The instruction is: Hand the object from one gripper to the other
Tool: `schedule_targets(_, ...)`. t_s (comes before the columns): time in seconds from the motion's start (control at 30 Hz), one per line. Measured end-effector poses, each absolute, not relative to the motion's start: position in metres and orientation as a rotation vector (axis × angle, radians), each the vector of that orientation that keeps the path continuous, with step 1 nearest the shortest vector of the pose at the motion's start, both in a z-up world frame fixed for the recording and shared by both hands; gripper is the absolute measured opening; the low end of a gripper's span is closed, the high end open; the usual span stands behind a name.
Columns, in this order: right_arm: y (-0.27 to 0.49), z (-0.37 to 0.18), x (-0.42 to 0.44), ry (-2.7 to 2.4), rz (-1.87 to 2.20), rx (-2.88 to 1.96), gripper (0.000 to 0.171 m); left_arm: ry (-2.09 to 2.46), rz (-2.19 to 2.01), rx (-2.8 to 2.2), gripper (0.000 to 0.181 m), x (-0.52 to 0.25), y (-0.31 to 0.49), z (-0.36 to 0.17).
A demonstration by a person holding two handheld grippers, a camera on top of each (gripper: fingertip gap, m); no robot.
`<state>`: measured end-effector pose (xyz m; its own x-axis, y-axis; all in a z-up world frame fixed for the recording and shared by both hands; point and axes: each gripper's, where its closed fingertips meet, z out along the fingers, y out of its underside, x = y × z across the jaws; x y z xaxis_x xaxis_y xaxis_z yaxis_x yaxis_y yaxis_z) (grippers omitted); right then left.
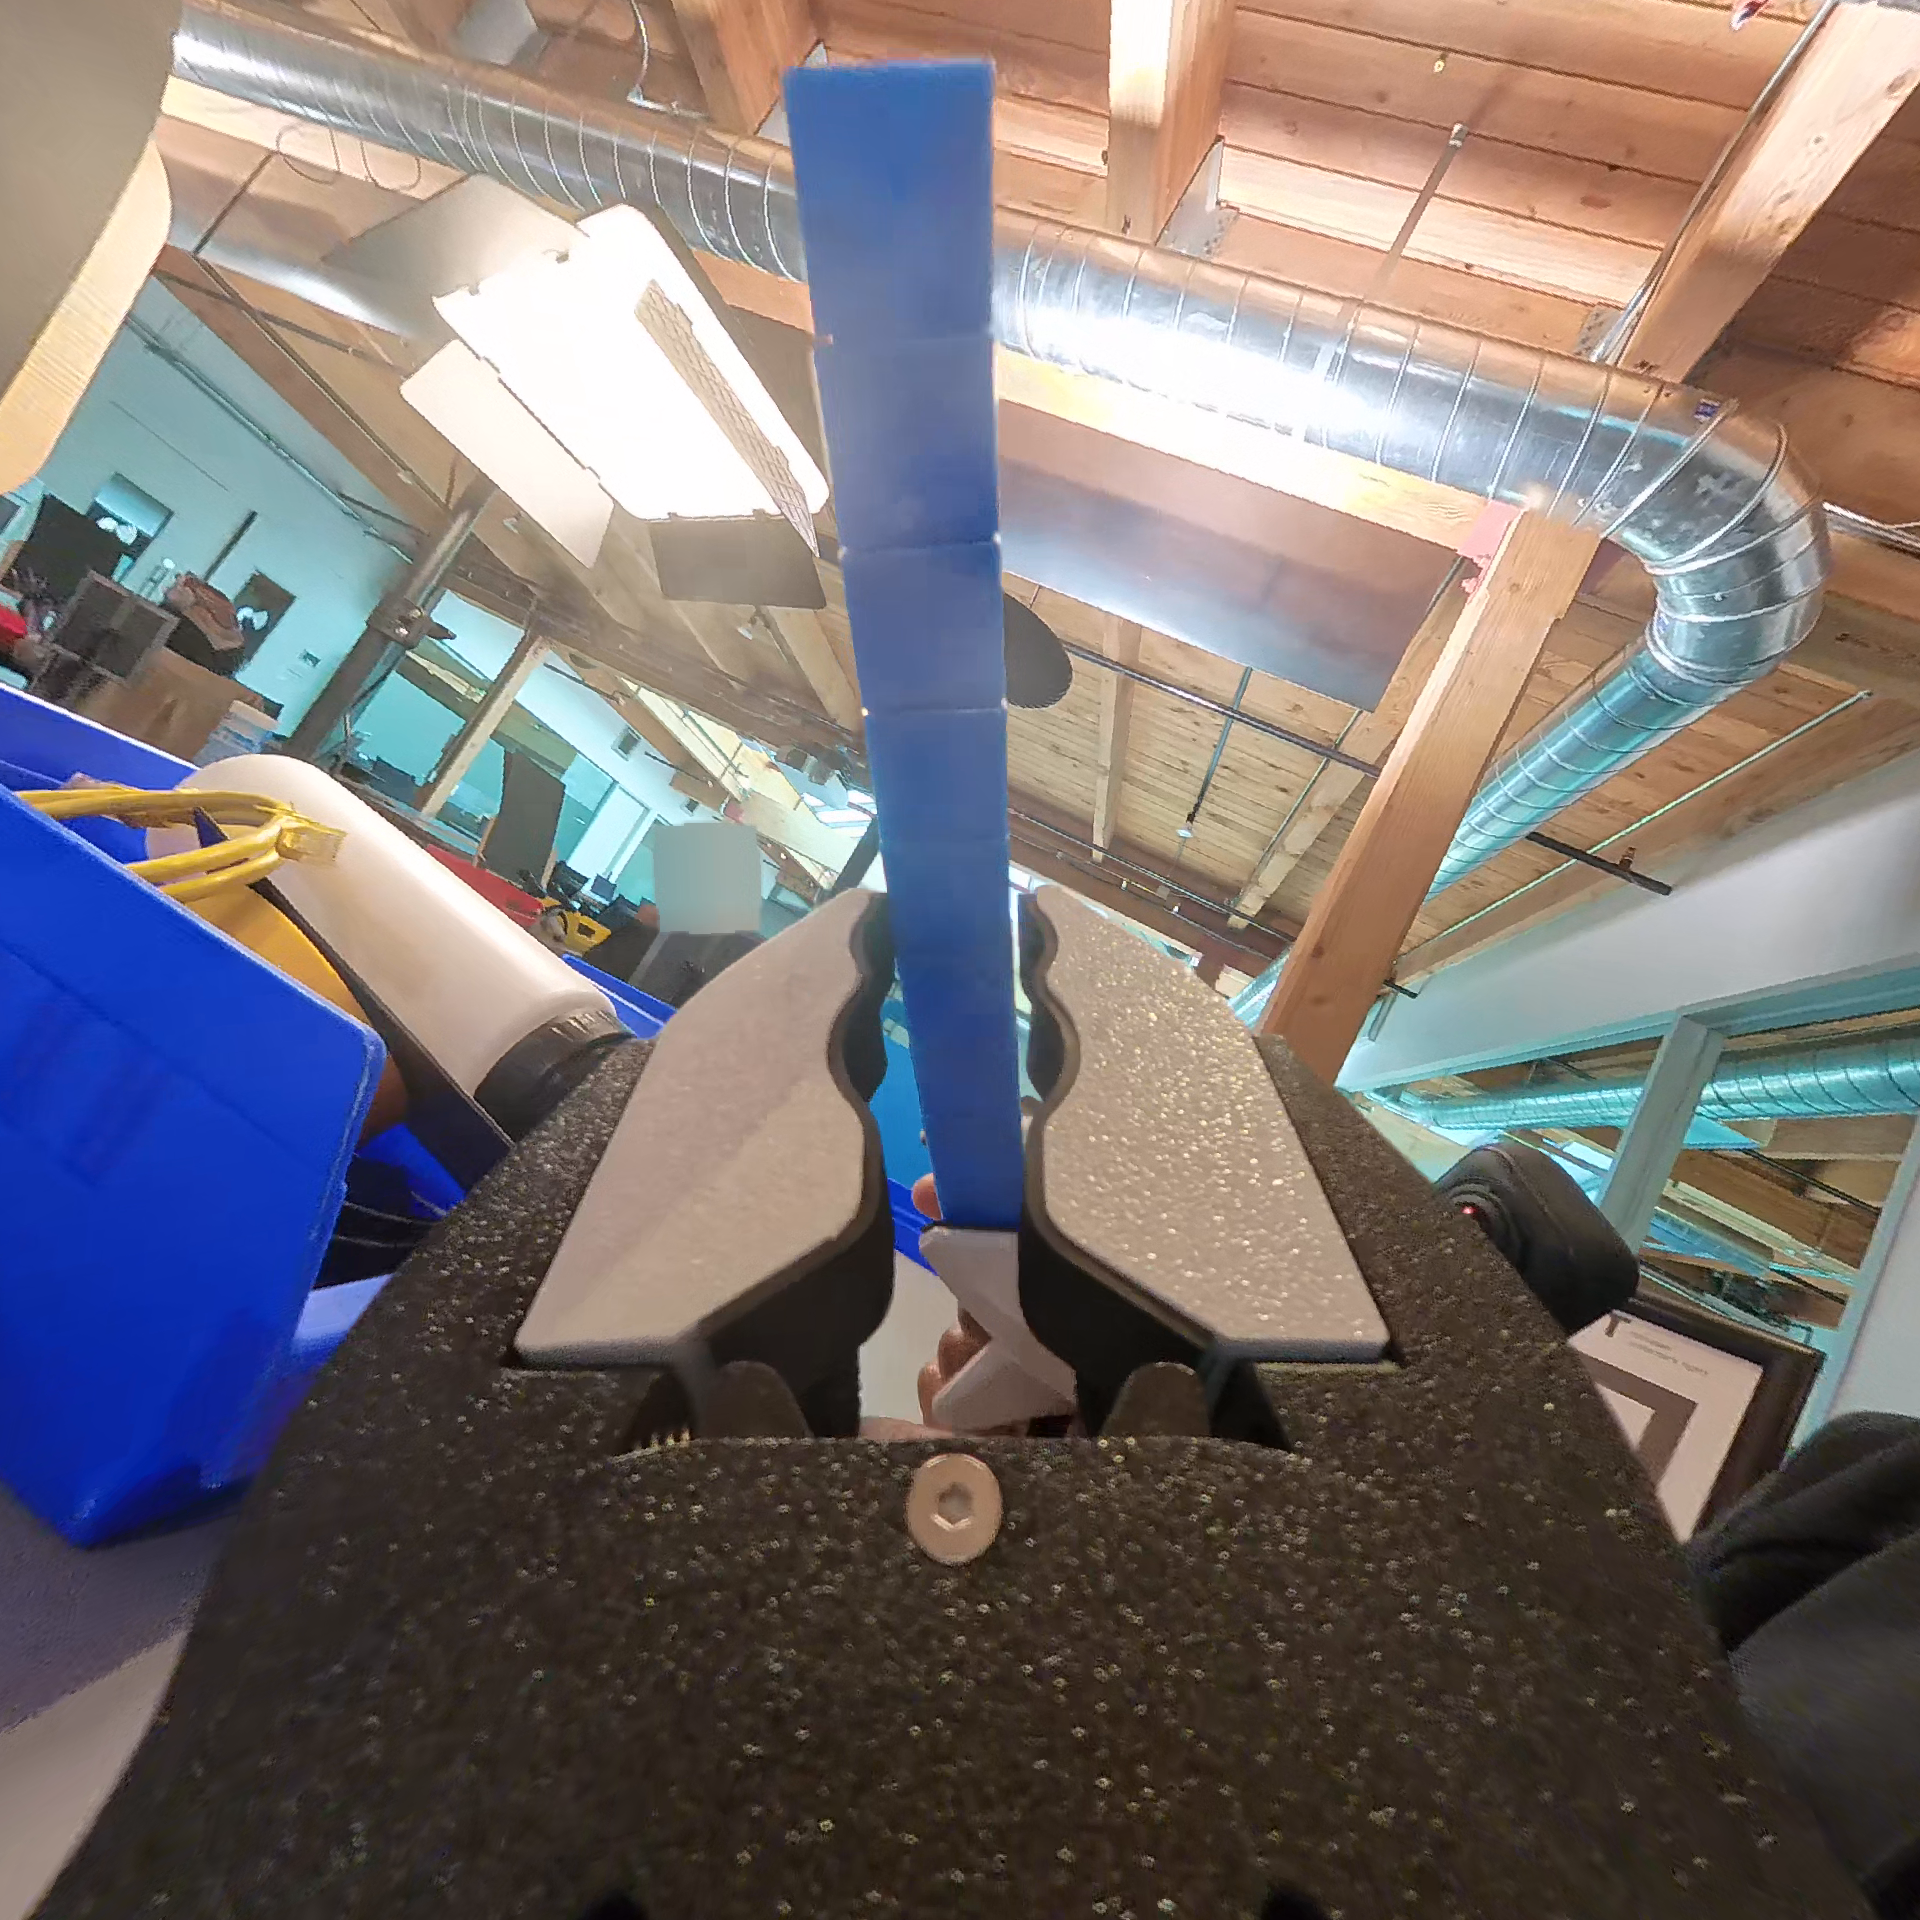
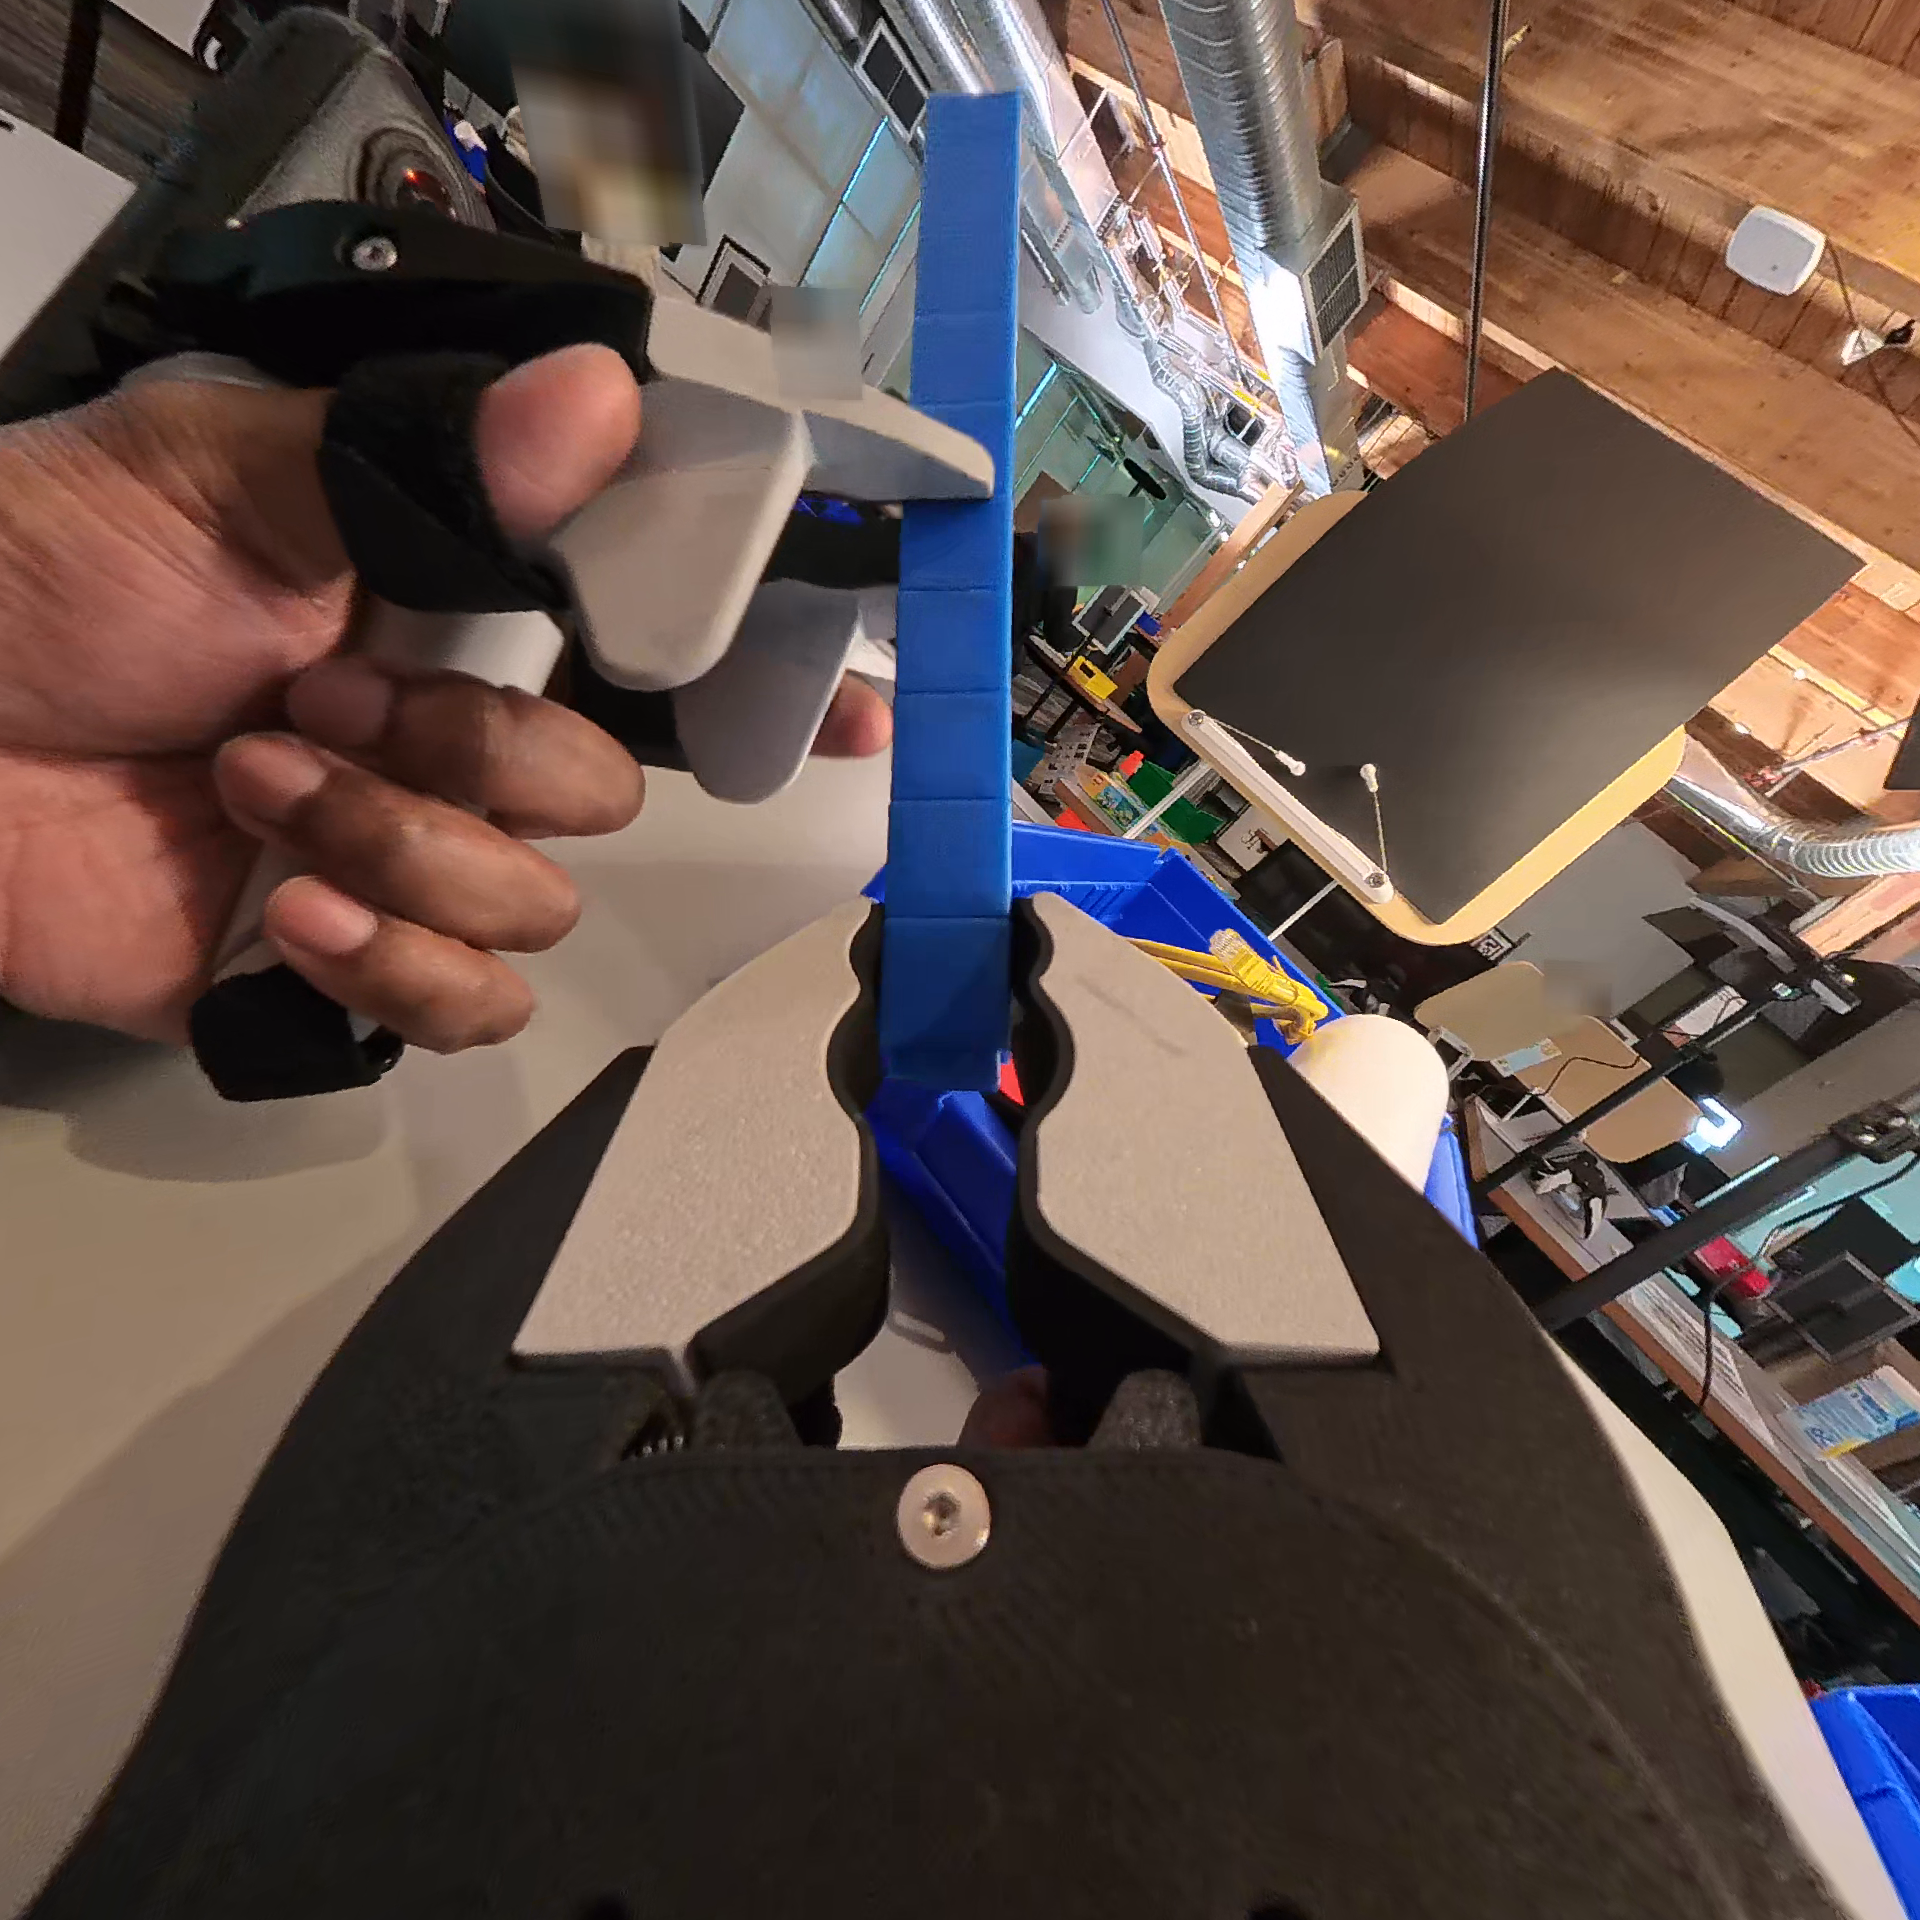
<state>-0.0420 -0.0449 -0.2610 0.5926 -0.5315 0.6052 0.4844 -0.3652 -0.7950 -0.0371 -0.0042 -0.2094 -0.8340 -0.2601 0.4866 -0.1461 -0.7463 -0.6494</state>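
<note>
Right wrist view shows the right gripper (image 2: 943, 971) clamped on the lower end of a long blue segmented bar (image 2: 956, 582), which stands upright above a white tabletop (image 2: 260, 1247). Higher up the bar, the left gripper (image 2: 925, 540), held in a person's hand (image 2: 260, 665), has a grey finger (image 2: 894, 452) on the bar's left face; its own camera shows the bar (image 1: 925, 582) between its fingers, touching the right one, with a sliver of gap on the left. A blue bin (image 1: 156, 1143) with a yellow cable (image 1: 223, 836) and white bottle (image 1: 416, 925) stands just behind
</note>
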Motion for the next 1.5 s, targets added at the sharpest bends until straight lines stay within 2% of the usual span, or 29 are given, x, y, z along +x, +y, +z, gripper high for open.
schedule_targets(0.2, -0.045, -0.260, -0.043, 0.038, -1.063, -1.620, 0.022, 1.261, -2.632, -0.892, 0.028, -0.036, -0.023, -0.219)
schedule_targets(0.87, -0.041, -0.259, -0.051, 0.015, -0.995, -1.600, 0.023, 1.258, -2.607, -0.756, 0.024, -0.047, -0.022, -0.211)
schedule_targets(1.0, -0.047, -0.257, -0.046, 0.070, -0.973, -1.582, 0.026, 1.132, -2.325, -0.766, 0.024, -0.039, 0.003, -0.204)
schedule_targets(1.23, -0.050, -0.248, -0.050, 0.085, -0.917, -1.528, 0.032, 1.274, -1.200, -0.420, 0.024, -0.026, 0.038, -0.218)
schedule_targets(1.5, -0.051, -0.232, -0.066, 0.022, -0.902, -1.416, 0.043, 1.339, -0.832, -0.145, 0.024, -0.025, 0.013, -0.240)
